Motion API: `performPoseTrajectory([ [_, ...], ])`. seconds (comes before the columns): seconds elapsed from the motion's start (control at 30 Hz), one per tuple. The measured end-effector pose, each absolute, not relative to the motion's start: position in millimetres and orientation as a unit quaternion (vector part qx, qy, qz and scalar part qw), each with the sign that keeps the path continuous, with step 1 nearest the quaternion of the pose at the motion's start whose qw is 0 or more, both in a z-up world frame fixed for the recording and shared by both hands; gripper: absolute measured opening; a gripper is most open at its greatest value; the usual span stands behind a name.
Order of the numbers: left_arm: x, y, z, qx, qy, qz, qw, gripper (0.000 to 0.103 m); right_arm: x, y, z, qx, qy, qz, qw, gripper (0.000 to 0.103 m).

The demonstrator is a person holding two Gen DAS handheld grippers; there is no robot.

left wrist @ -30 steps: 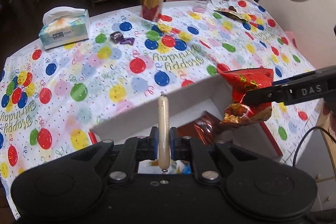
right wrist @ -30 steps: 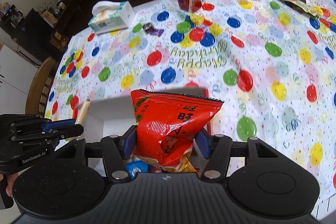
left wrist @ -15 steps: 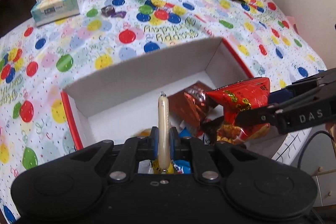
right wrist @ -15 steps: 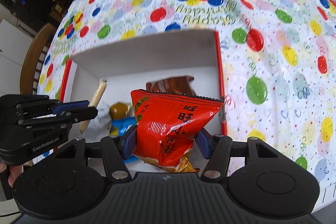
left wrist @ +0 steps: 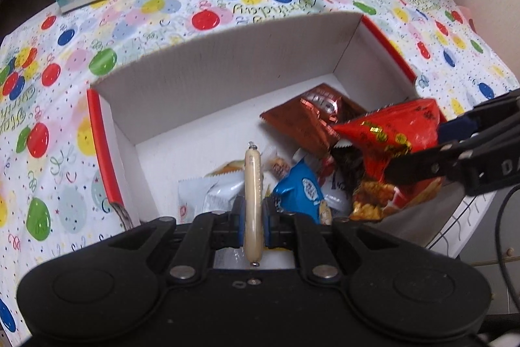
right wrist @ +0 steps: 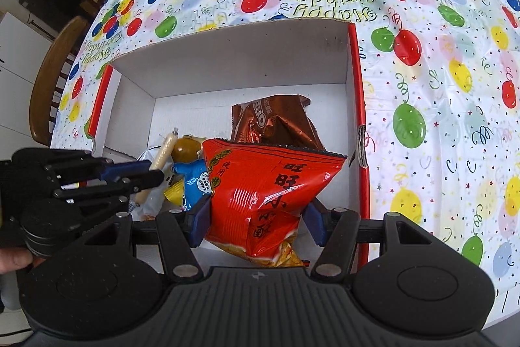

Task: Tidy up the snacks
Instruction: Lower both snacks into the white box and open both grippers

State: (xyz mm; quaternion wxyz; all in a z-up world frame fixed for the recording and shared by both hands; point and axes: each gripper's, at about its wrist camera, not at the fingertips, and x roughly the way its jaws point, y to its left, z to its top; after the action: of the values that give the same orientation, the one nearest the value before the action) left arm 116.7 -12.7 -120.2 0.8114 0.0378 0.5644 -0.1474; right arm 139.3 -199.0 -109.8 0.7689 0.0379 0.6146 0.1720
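My left gripper is clamped on a pale sausage stick, held upright over the near left part of the white box. My right gripper pinches the red snack bag over the box's near right side. A brown packet lies at 12 o'clock from it, a blue packet between both grippers.

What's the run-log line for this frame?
left tool: shut on sausage stick | right tool: shut on red snack bag | both over white box | box: part-filled | release: pending
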Motion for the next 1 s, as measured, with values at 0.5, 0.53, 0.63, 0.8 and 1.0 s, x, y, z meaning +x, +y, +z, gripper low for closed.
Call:
performPoseTrajectory([
  [0.5,113,-17,-140,0.042,0.58,-0.149,0.8,0.009,140,-197,-105,0.032,0.617,0.167,0.769,0.062],
  [0.53,113,-17,-140,0.042,0.58,-0.149,0.799,0.009,140,-197,-104,0.032,0.615,0.167,0.77,0.066],
  [0.63,111,-16,-137,0.038,0.58,-0.153,0.799,0.01,137,-197,-98,0.034,0.606,0.168,0.777,0.071],
  [0.8,106,-14,-131,0.028,0.576,-0.162,0.801,0.019,134,-197,-90,0.041,0.597,0.166,0.784,0.079],
  [1.0,97,-15,-121,0.027,0.566,-0.177,0.805,0.021,125,-195,-81,0.042,0.588,0.162,0.791,0.081],
])
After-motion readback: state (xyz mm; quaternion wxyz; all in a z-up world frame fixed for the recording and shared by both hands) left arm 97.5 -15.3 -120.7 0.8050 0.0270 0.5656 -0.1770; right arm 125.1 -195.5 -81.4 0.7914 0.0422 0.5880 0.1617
